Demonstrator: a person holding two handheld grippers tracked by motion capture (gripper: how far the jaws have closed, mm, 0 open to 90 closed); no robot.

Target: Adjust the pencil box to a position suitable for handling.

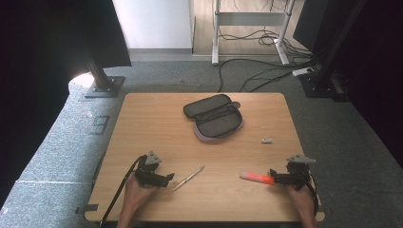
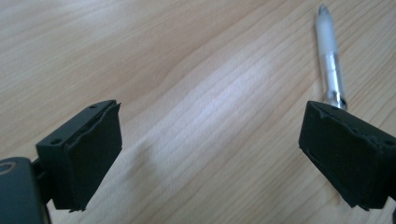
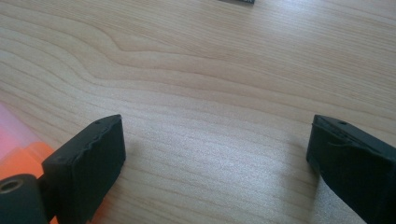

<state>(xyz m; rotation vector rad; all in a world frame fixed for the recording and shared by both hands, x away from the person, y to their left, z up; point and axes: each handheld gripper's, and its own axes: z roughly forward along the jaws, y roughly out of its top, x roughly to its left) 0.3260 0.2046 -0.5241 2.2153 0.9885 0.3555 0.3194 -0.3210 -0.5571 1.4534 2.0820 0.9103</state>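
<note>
I have both grippers spread wide and empty near the table's [image 1: 142,118] front edge. The left gripper [image 1: 164,179] sits beside the pen [image 1: 188,178]; the right gripper [image 1: 275,178] is beside the orange marker [image 1: 256,178], perhaps touching it. A careless nudge could roll either off the front. The open pencil case [image 1: 215,118] lies toward the back edge, with bare wood between

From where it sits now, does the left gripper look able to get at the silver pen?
Probably yes. The left gripper is open, and the silver pen lies just ahead of it on bare table, beside one of its jaws in the left gripper view. Nothing lies between them.
</note>
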